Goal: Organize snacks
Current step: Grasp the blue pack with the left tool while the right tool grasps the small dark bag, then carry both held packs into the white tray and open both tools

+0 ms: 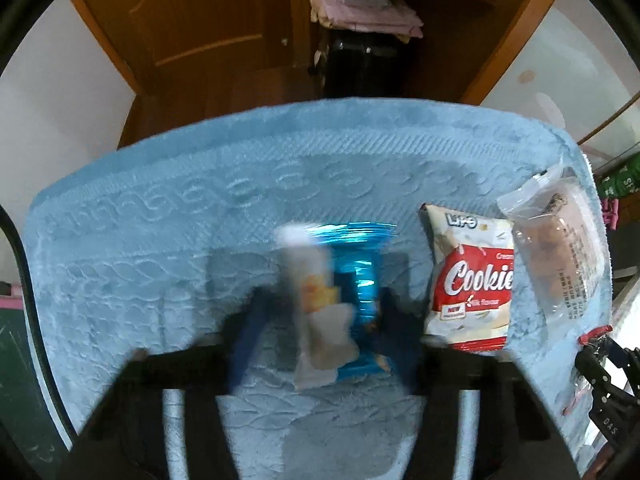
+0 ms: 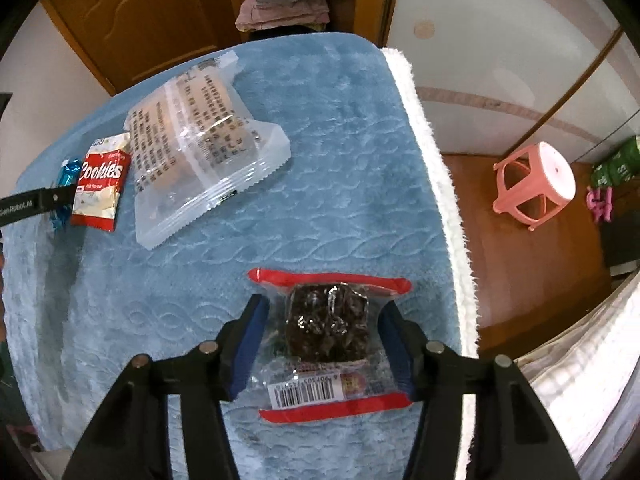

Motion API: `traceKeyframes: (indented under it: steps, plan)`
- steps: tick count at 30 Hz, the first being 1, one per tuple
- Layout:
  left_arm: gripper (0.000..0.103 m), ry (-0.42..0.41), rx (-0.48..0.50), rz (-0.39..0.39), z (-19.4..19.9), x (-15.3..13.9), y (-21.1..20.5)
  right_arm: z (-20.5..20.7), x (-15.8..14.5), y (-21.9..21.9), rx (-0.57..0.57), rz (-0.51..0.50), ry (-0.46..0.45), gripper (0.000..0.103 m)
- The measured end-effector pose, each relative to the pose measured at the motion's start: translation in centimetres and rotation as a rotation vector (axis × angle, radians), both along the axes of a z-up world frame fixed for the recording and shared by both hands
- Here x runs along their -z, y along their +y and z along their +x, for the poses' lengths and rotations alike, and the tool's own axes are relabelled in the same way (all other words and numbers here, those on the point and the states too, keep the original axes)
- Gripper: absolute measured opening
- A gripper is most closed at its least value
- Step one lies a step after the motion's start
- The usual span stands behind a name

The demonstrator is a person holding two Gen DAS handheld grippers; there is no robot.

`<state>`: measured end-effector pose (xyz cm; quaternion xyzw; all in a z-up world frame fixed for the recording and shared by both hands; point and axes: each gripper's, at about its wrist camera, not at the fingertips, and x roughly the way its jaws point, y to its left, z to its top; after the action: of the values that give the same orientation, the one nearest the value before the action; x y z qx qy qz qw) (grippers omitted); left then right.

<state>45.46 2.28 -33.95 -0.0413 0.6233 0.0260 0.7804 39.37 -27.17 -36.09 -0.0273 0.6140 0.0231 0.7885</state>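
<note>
A light blue towel with a raised rope-and-loop weave covers the work surface; its right edge ends in a white fluffy border, past which lies a brown wood floor with a pink plastic stool. Behind stand wooden cabinet doors and an open shelf of folded pink cloth. The left gripper has its blue-padded fingers set either side of a shiny blue foil snack pack; motion blur hides whether they press on it. Just right of it lies a red and white cookie packet, flat and glossy, touching or overlapping a large clear crinkled bag with printed text and saw-tooth seams. The right gripper stands apart around a clear wrapper with red ends holding a dark lumpy cake, barcode facing up, near the towel's right border. Open towel lies between this cake and the other packs.
</note>
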Motion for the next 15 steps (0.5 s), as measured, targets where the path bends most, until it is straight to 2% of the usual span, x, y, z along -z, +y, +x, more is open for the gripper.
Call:
traceKeyframes:
  steps: [2, 6, 9, 15]
  plan:
    - [0.029, -0.003, -0.004, -0.003, -0.2, -0.3, 0.2, -0.4, -0.4, 0.3, 0.001, -0.006, -0.006, 0.045]
    - [0.029, -0.027, -0.013, 0.028, -1.1, -1.5, 0.5, -1.1, -1.2, 0.5, -0.002, 0.007, -0.008, 0.043]
    - [0.029, -0.04, -0.018, 0.021, -2.2, -3.2, 0.7, -2.1, -2.2, 0.7, -0.016, 0.022, -0.013, 0.043]
    - [0.029, -0.105, 0.028, -0.002, -6.3, -10.0, 0.3, -4.8, -6.5, 1.2, -0.041, 0.082, -0.065, 0.043]
